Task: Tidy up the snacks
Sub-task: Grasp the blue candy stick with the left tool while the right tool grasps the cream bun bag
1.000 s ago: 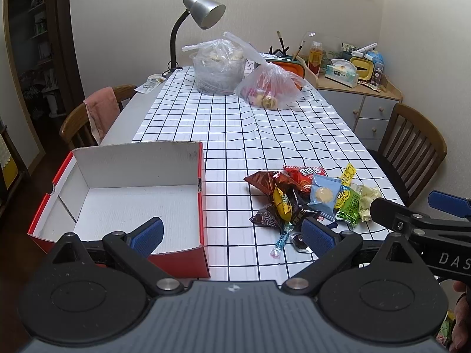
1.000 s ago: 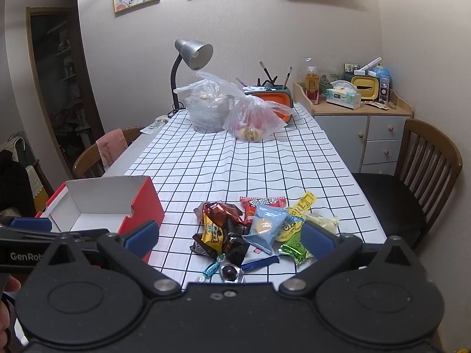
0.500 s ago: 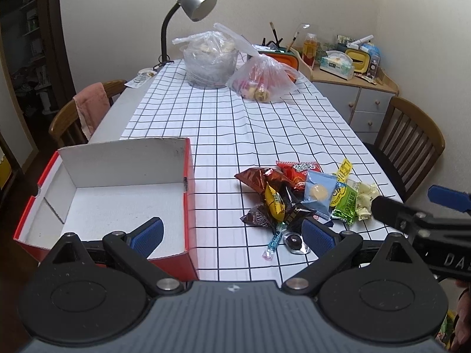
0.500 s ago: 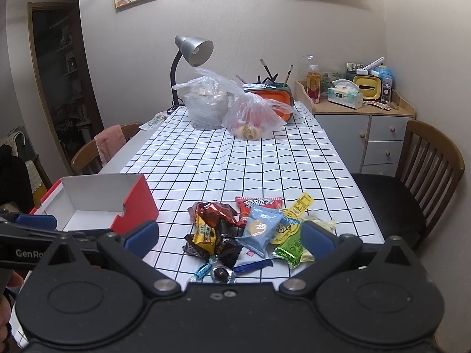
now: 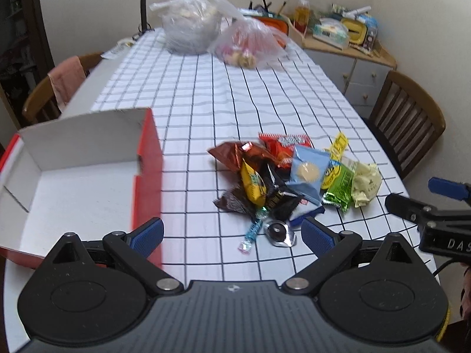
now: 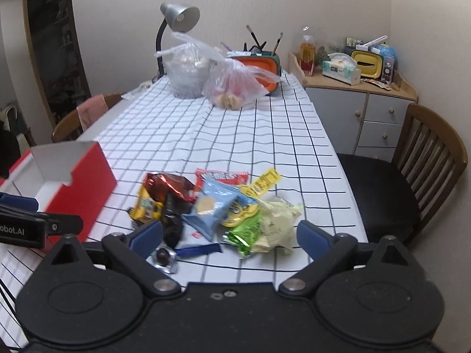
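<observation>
A pile of snack packets lies on the checked tablecloth, with a light blue packet on top and a foil-wrapped chocolate at its near edge. An empty red box with a white inside stands to the left of the pile. My left gripper hovers open just short of the pile, holding nothing. My right gripper hangs over the pile's near right side. Its jaws are wide and closing, and the pads touch nothing.
Two clear plastic bags and a desk lamp stand at the table's far end. A wooden chair is on the right, another with a pink cloth on the left. A cluttered cabinet stands beyond the right edge.
Both grippers have moved forward and down toward the snack pile, which now looks larger and closer. The box has slid leftward in the left view. The right fingers stand slightly closer together.
</observation>
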A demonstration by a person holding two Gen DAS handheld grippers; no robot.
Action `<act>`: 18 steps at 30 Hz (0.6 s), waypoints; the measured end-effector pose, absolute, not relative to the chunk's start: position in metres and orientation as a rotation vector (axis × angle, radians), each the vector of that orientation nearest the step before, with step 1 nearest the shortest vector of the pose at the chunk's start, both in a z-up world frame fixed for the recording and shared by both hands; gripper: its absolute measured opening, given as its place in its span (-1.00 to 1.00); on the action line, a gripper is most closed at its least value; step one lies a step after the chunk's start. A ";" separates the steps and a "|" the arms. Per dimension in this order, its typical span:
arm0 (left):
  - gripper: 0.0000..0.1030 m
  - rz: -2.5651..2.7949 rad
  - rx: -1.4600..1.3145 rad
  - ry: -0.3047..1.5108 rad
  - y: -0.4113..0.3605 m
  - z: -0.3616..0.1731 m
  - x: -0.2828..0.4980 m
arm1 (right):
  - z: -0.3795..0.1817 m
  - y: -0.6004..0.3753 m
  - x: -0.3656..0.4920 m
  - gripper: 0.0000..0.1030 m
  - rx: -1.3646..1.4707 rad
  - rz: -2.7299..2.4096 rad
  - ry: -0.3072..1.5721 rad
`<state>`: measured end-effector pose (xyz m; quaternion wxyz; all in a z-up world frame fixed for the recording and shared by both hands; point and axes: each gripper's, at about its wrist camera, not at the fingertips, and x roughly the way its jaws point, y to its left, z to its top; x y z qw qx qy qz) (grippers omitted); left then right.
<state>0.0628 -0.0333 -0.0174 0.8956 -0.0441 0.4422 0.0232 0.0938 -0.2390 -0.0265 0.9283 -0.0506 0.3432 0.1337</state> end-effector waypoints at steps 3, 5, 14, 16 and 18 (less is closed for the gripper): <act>0.94 0.050 -0.089 0.942 -0.039 -0.030 0.072 | -0.034 -0.247 0.107 0.89 -0.133 0.283 0.716; 0.94 0.038 -0.086 0.955 -0.045 -0.038 0.077 | -0.040 -0.252 0.116 0.89 -0.152 0.288 0.728; 0.54 0.059 -0.082 1.031 -0.043 -0.085 0.104 | -0.065 -0.263 0.146 0.84 -0.208 0.358 0.777; 0.51 0.057 -0.073 1.043 -0.041 -0.092 0.110 | -0.072 -0.262 0.151 0.80 -0.214 0.349 0.785; 0.49 0.054 -0.069 1.057 -0.040 -0.098 0.115 | -0.077 -0.262 0.158 0.76 -0.212 0.341 0.790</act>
